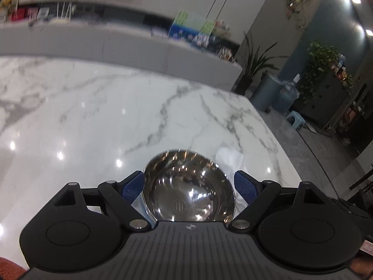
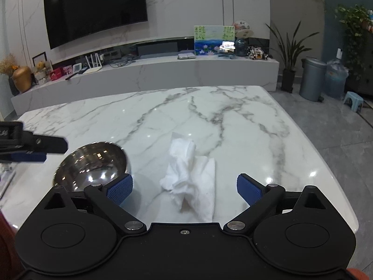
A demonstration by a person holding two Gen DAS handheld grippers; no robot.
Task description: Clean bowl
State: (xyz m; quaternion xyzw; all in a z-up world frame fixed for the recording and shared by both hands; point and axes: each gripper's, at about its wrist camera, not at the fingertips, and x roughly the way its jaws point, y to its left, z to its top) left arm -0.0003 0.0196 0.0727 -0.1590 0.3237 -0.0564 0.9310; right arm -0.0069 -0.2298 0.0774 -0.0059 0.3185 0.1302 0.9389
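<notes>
Marble table: one bowl between left jaws, one tissue, right jaws empty, wide.

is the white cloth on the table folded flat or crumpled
Crumpled: the white cloth lies bunched and creased on the marble table.

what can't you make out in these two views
- Bowl, left wrist view: near rim cut off by the gripper body; whether the pads press its sides is unclear.
- Bowl, right wrist view: near edge hidden behind the right gripper.
- Tissue: whether it is soiled.
- Shelf, left wrist view: items blurred.
</notes>
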